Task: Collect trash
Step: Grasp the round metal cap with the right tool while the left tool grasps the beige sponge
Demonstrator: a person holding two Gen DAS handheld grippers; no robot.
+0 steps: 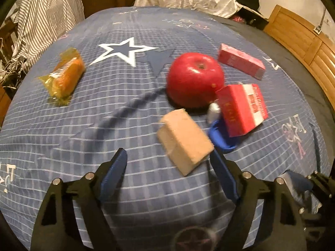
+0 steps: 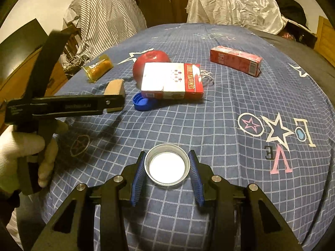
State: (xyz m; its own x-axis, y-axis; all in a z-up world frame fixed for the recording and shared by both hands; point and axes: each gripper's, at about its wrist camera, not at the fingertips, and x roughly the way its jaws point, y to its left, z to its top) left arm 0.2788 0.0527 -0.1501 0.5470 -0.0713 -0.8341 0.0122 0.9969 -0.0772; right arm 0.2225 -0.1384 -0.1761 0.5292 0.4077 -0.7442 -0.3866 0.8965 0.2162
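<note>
On the blue checked bedspread lie a tan sponge block, a red apple, a red cigarette pack, a blue bottle cap, a long pink-red carton and a wrapped orange snack. My left gripper is open, its right finger beside the sponge. My right gripper is shut on a silver metal lid. In the right wrist view the left gripper reaches the sponge, near the cigarette pack and blue cap.
A striped shirt hangs at the far left, white crumpled plastic at the bed's far end. A wooden bed frame runs along the right. A white string lies behind the pack.
</note>
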